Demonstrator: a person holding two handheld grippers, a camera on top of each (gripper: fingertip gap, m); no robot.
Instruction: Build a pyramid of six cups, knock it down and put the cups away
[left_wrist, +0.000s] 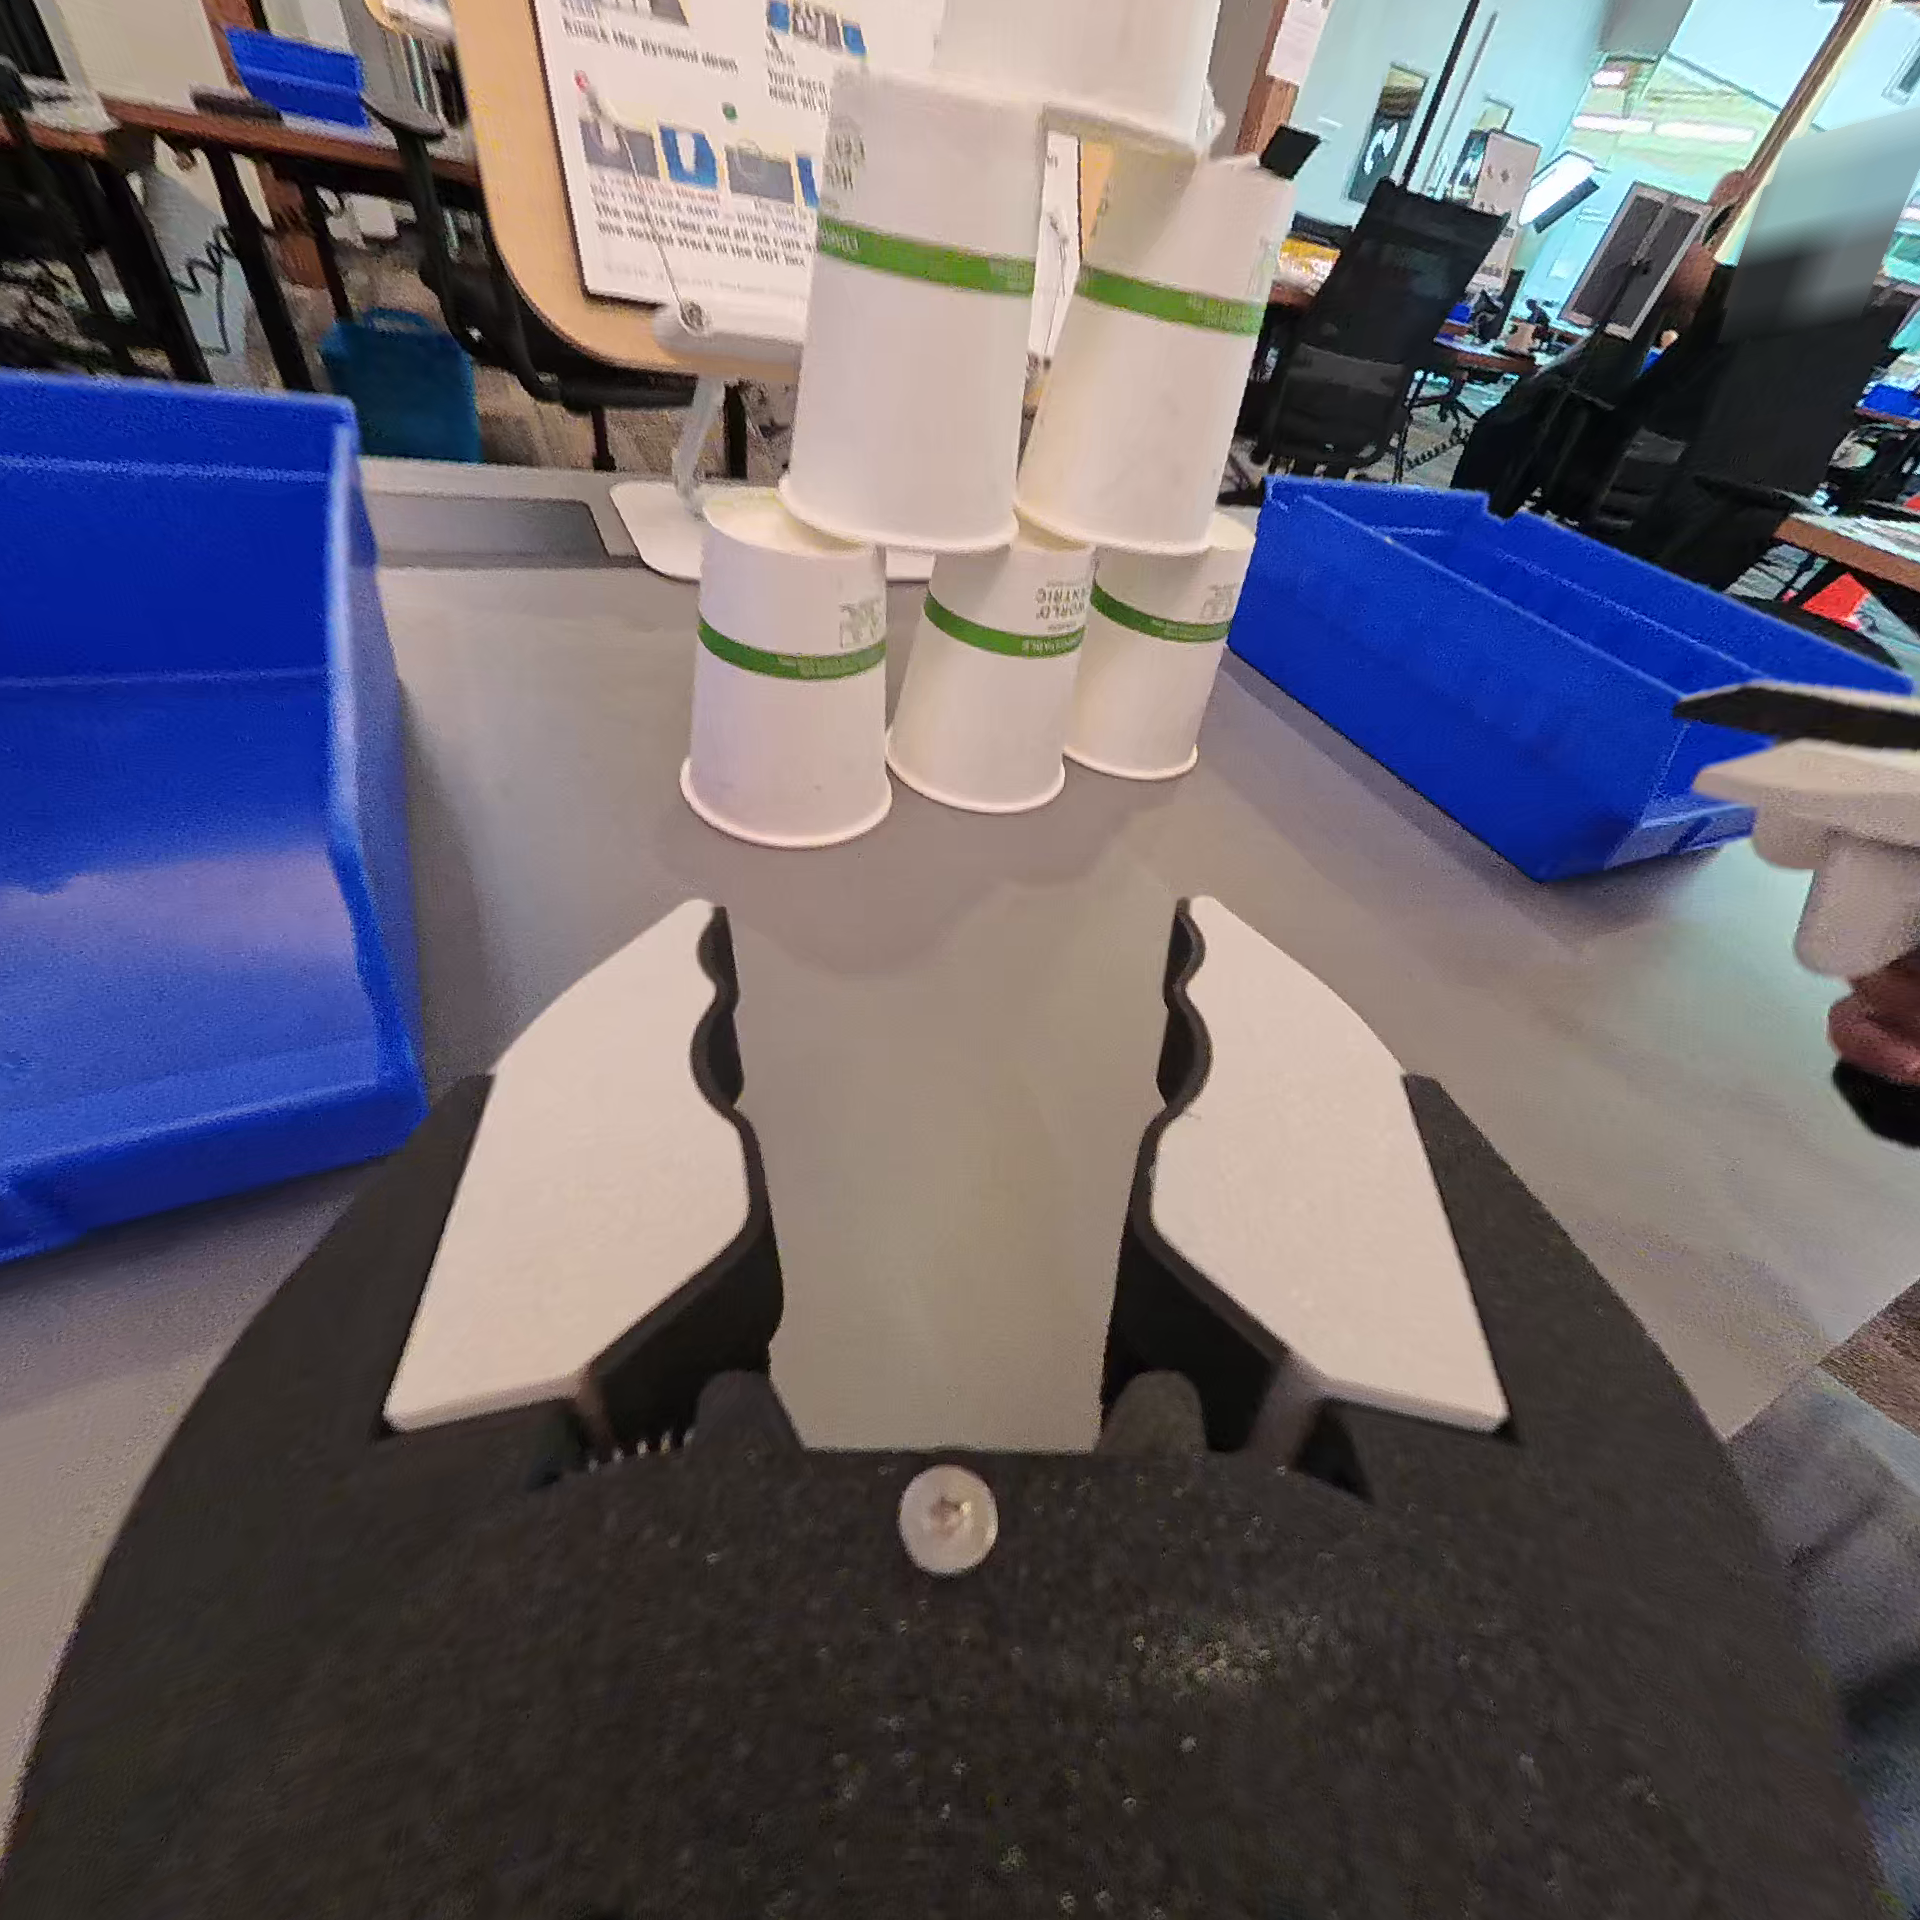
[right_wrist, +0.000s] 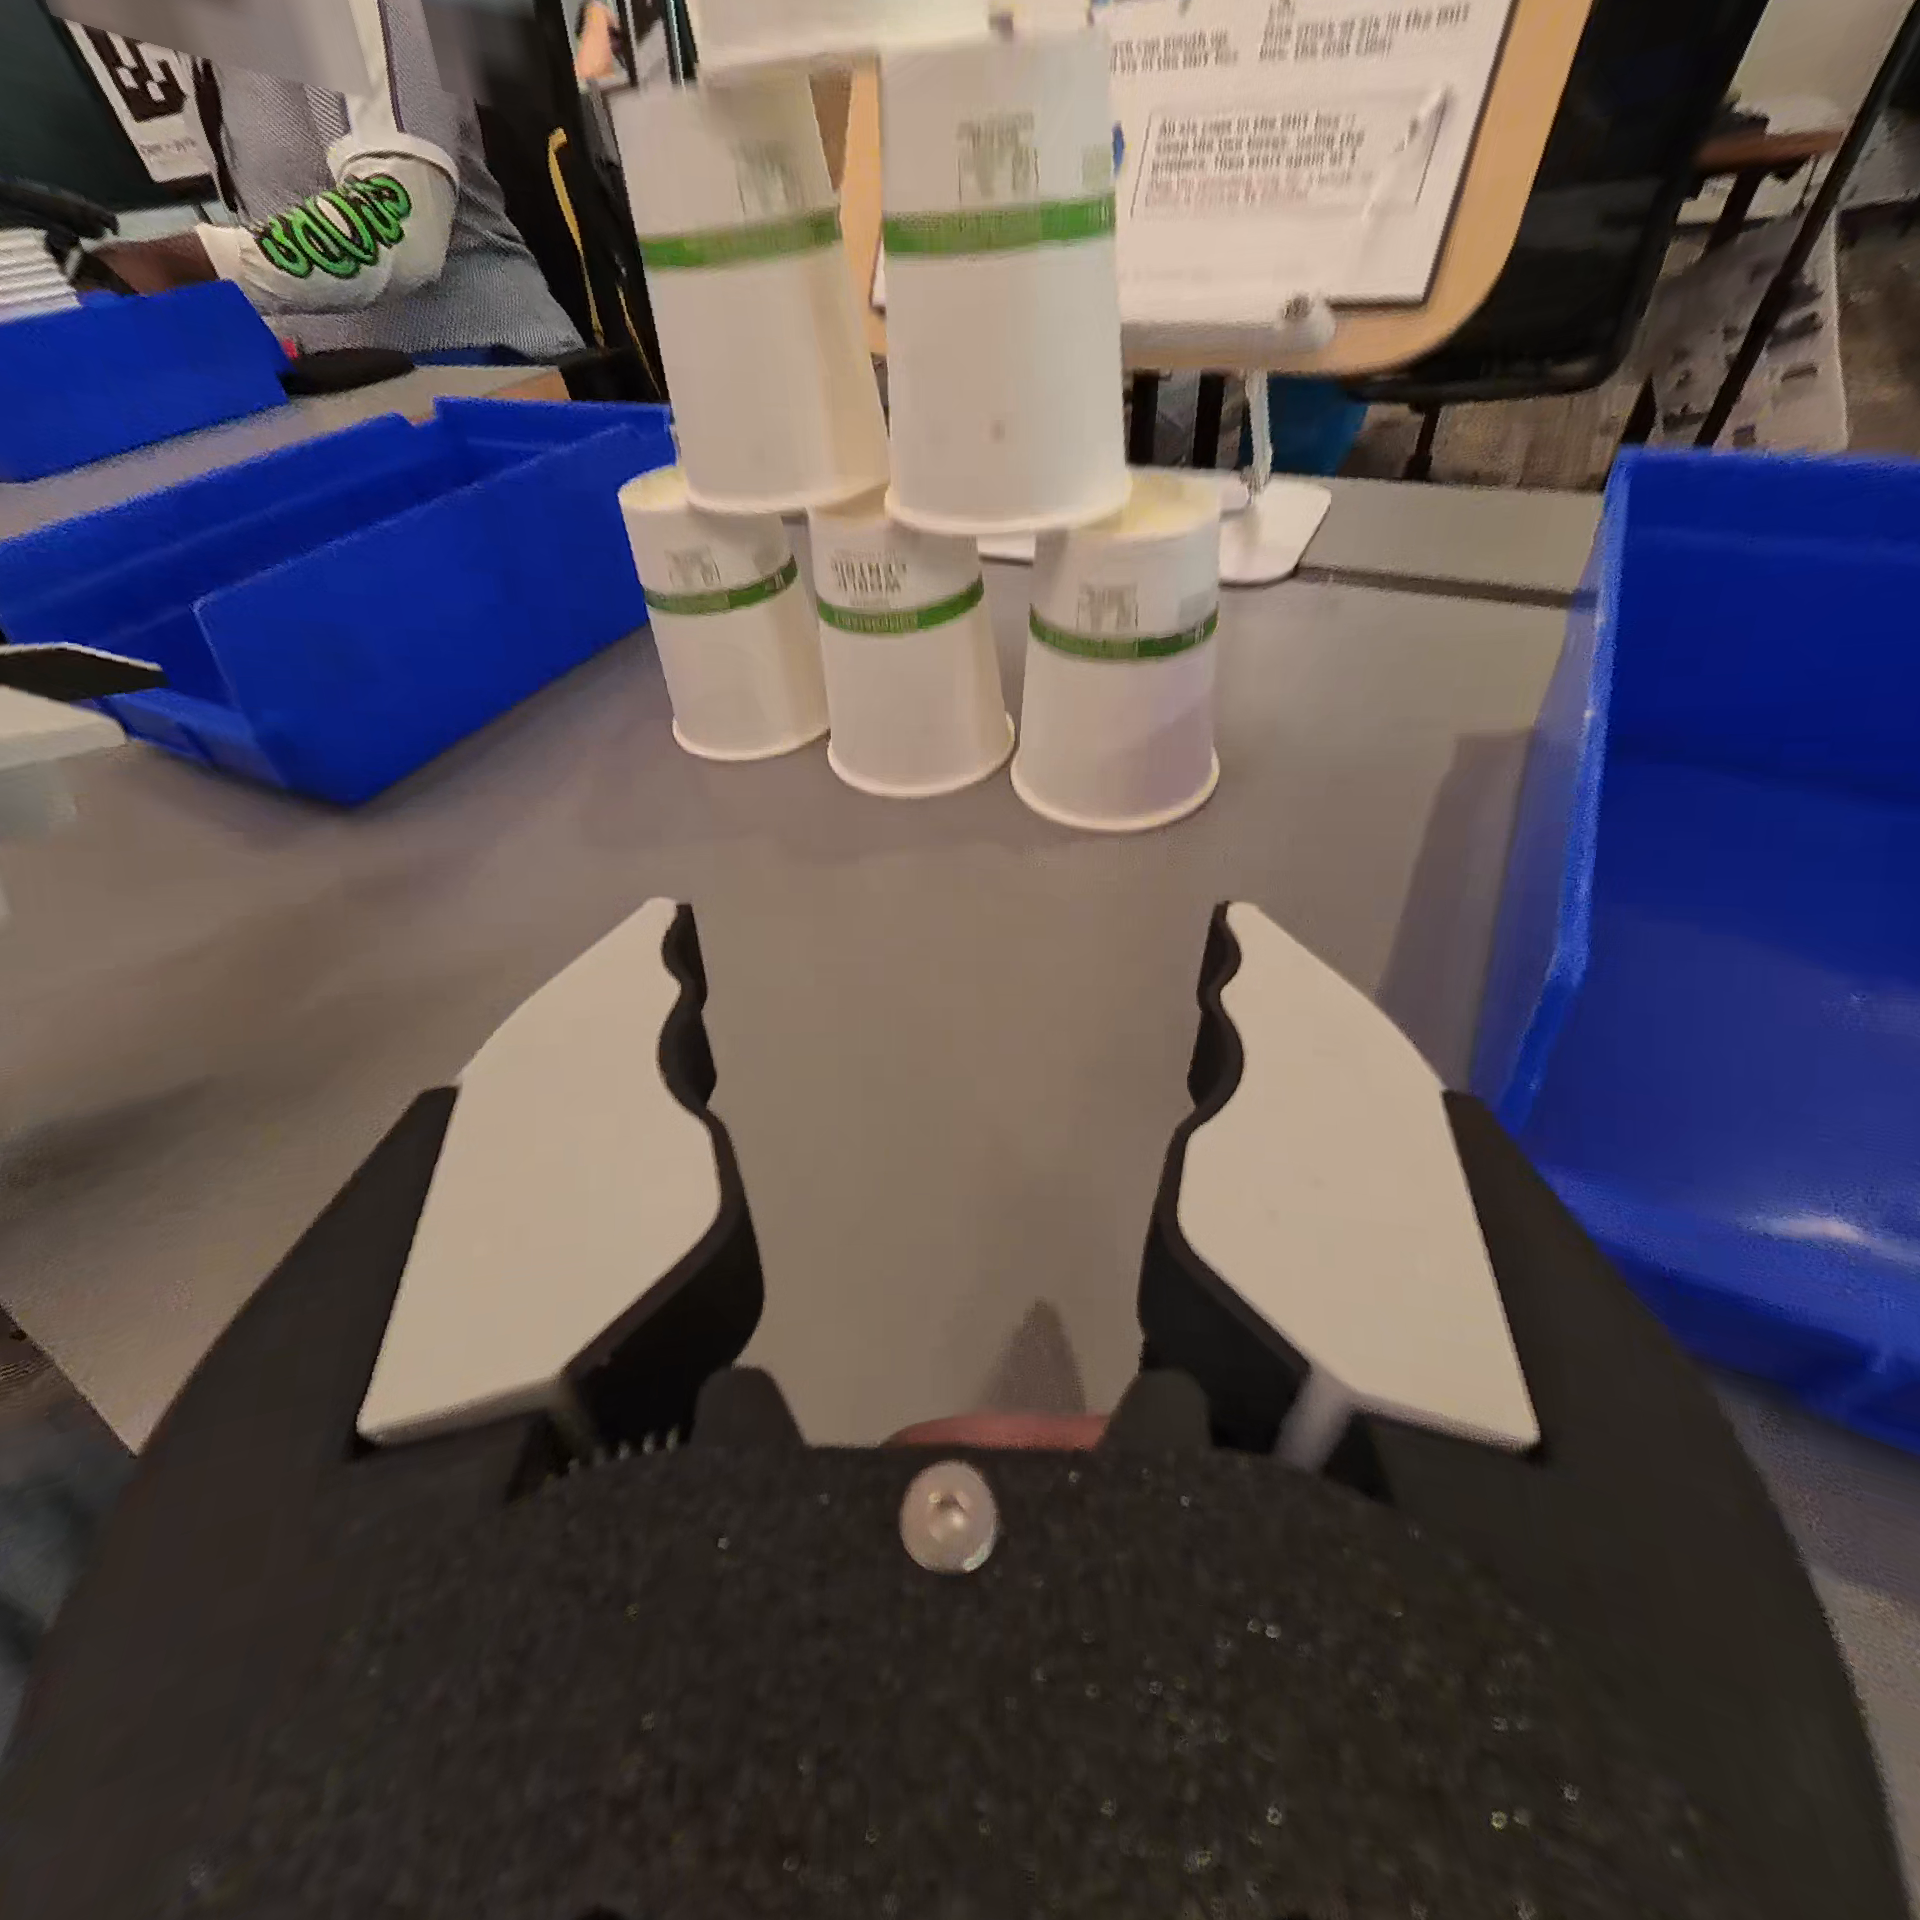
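Standing inverted on the grey table (left_wrist: 1351, 1039), the cup pyramid (left_wrist: 966, 468) — blue bins (left_wrist: 1507, 665) flanking it — faces left gripper (left_wrist: 951, 920) and right gripper (right_wrist: 945, 920), fingers spread, empty.

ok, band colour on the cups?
Green, a single band around each white cup, nearer the upturned base. Clearest in the right wrist view.

A grey table (left_wrist: 540, 790) fills the middle ground. At twelve o'clock beyond it, a printed instruction sheet (left_wrist: 675, 156) stands on a white stand (left_wrist: 675, 520) against a tan board. At one o'clock sits a black mesh chair (left_wrist: 1382, 332). In the right wrist view, a patterned sleeve (right_wrist: 343, 229) shows at eleven o'clock.
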